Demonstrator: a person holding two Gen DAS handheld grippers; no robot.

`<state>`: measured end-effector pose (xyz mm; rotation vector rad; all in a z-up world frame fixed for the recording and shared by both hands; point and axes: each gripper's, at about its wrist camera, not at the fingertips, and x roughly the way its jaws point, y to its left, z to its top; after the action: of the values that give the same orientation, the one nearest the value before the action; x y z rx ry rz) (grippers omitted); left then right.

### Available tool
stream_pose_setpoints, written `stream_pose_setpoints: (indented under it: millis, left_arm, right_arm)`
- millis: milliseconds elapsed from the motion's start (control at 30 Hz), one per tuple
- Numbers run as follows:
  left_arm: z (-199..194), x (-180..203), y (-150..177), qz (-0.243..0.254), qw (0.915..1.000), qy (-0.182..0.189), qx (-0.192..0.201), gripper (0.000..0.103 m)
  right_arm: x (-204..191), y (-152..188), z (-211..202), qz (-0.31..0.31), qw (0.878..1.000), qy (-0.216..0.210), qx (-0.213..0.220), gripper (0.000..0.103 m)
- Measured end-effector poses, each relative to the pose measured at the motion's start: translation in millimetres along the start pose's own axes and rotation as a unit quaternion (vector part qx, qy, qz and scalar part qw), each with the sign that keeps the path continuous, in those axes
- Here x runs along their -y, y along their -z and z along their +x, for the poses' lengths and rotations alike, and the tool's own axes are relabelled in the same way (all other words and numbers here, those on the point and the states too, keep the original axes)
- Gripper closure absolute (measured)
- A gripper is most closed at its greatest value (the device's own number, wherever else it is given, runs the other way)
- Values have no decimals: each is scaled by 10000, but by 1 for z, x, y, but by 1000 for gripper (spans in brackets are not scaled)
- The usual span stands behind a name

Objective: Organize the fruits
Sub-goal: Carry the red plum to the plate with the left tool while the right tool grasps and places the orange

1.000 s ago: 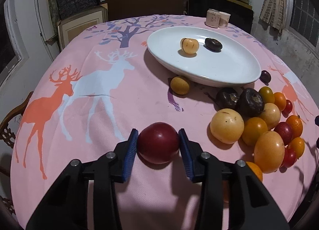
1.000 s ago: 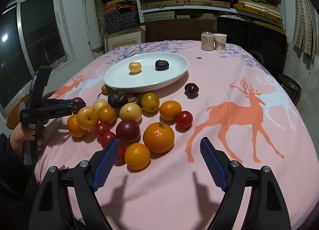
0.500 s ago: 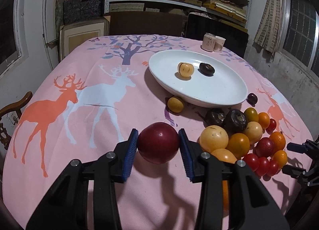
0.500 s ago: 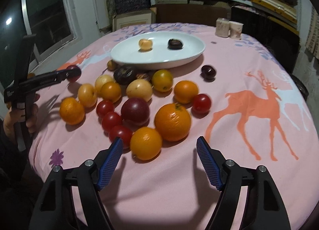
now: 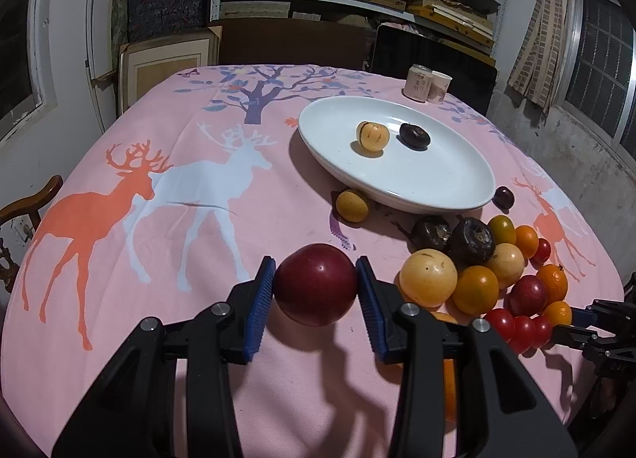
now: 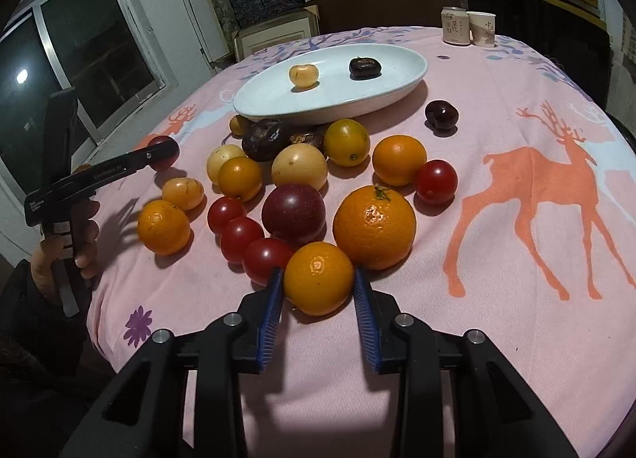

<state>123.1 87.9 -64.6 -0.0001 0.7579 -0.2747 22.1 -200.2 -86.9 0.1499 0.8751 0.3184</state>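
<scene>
My left gripper (image 5: 316,291) is shut on a dark red plum (image 5: 316,285) and holds it above the pink cloth; it also shows in the right wrist view (image 6: 161,154). My right gripper (image 6: 318,287) has its pads against both sides of a small orange (image 6: 318,277) at the near edge of the fruit pile. A white oval plate (image 5: 433,187) holds a yellow fruit (image 5: 372,134) and a dark fruit (image 5: 414,135). The pile of oranges, tomatoes, yellow and dark fruits (image 6: 296,175) lies in front of the plate.
A can (image 6: 455,26) and a paper cup (image 6: 481,28) stand at the far table edge. A lone dark plum (image 6: 441,115) lies right of the plate. A small yellow fruit (image 5: 352,205) lies by the plate's left rim. A wooden chair (image 5: 24,211) stands left.
My left gripper has lifted with the plum and tilted up. My right gripper has moved forward to the pile and closed around the small orange.
</scene>
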Motion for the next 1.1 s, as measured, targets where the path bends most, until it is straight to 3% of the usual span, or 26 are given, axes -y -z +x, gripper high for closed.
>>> stream_pose_setpoints:
  millis: [633, 867, 1100]
  left_arm:
    - [-3, 3, 1, 94, 9999, 24, 50, 62]
    - [-22, 21, -15, 339, 9992, 177, 117, 62]
    - [-21, 48, -68, 584, 9978, 300, 106, 62]
  right_arm:
    - [1, -8, -34, -164, 9986, 140, 480, 68]
    - [15, -48, -66, -215, 9955, 312, 873, 67]
    - [23, -115, -70, -260, 9933, 269, 1097, 67]
